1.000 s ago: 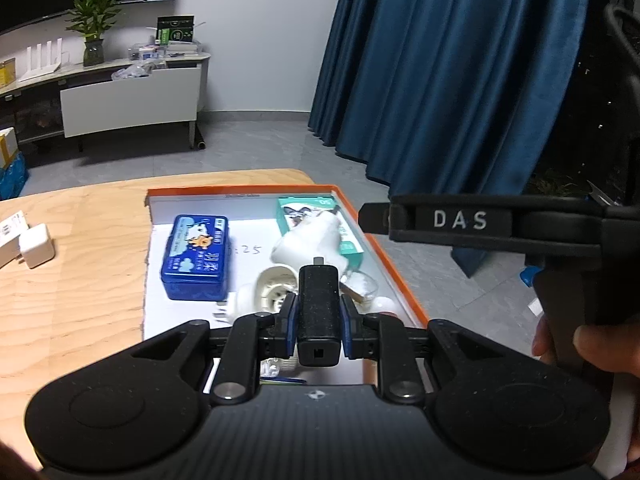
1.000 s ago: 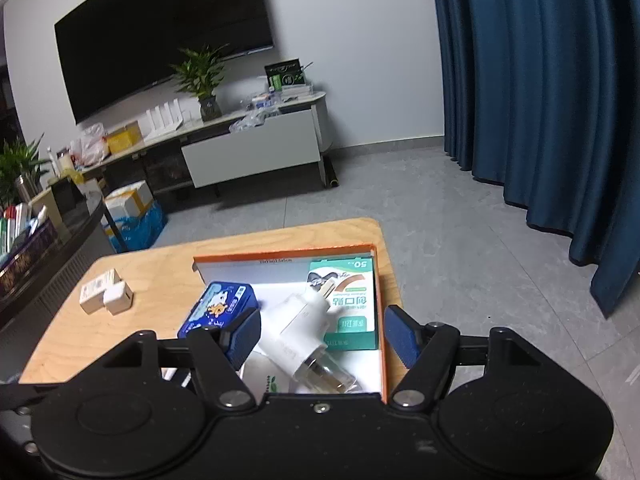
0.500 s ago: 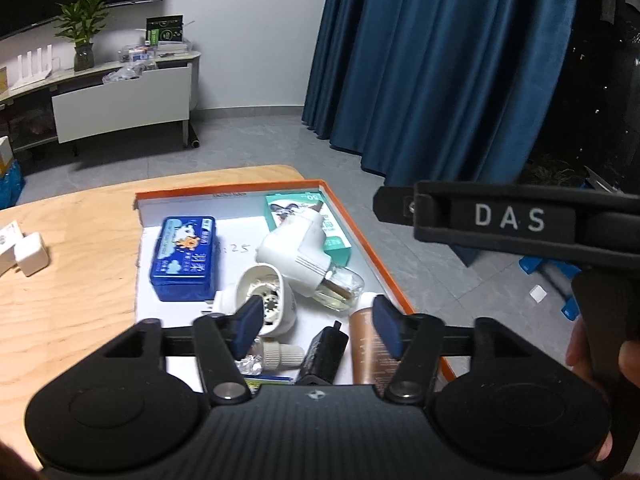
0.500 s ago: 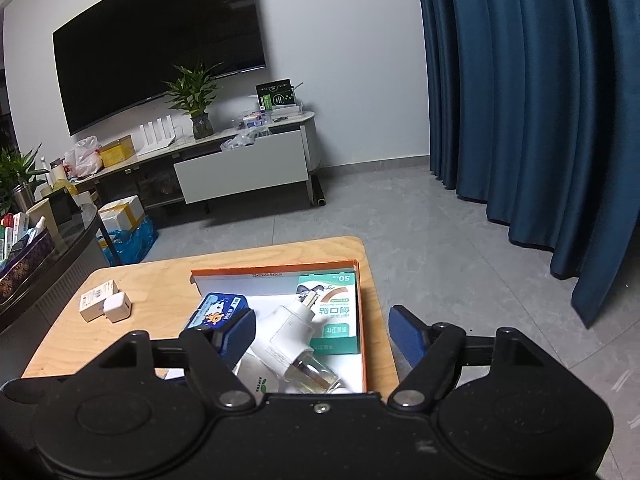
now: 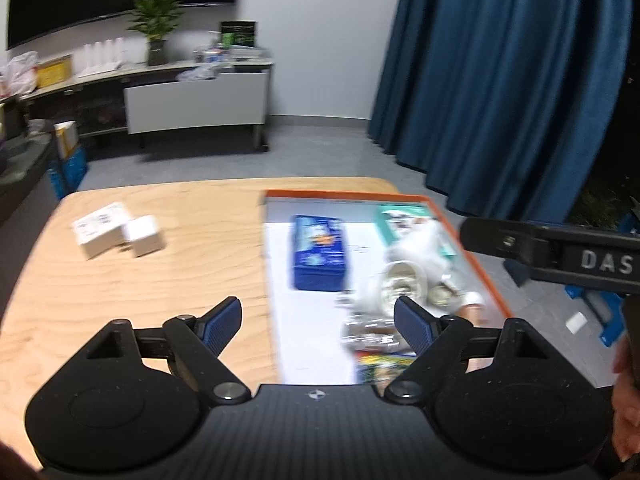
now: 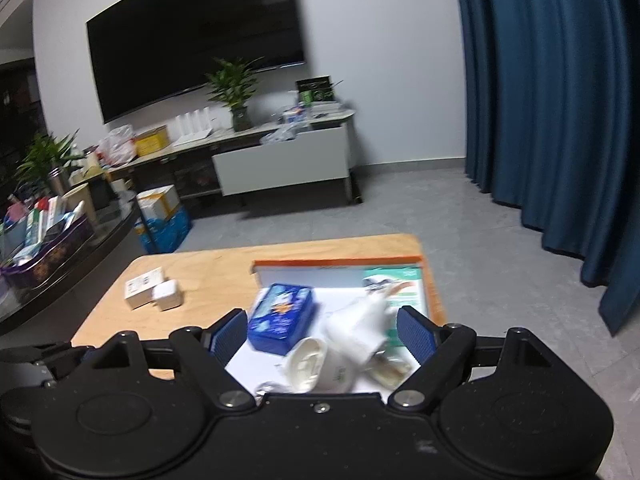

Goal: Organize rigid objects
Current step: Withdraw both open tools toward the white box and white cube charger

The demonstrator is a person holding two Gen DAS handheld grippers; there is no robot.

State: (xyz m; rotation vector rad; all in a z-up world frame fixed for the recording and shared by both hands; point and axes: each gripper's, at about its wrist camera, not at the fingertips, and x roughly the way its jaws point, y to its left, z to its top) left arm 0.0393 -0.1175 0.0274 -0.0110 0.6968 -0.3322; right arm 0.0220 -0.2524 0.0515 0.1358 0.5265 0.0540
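Wood-grain tabletop (image 5: 160, 280) is carrying an orange-rimmed tray (image 5: 472, 240), where the rigid objects are gathering, seemingly so that they sit in one bounded place. Inside it, a blue tin (image 5: 319, 254), flat and rectangular, is lying near the middle beside a green-and-white carton (image 5: 404, 214) at the far right corner. A white plug adapter (image 6: 320, 364) and a white plastic bottle-like piece (image 6: 360, 320), both smooth and rounded, are piling toward the near end, too blurred to separate cleanly. Two small white boxes (image 5: 116, 232), matte and square-edged, are sitting touching each other well apart from the tray, apparently not yet sorted. The left gripper (image 5: 318, 322) is hovering over the tray's near left edge, its blue ribbed jaws opening with nothing between them. The right gripper (image 6: 320, 330) is hanging above the pile, jaws likewise opening and pressing on nothing.
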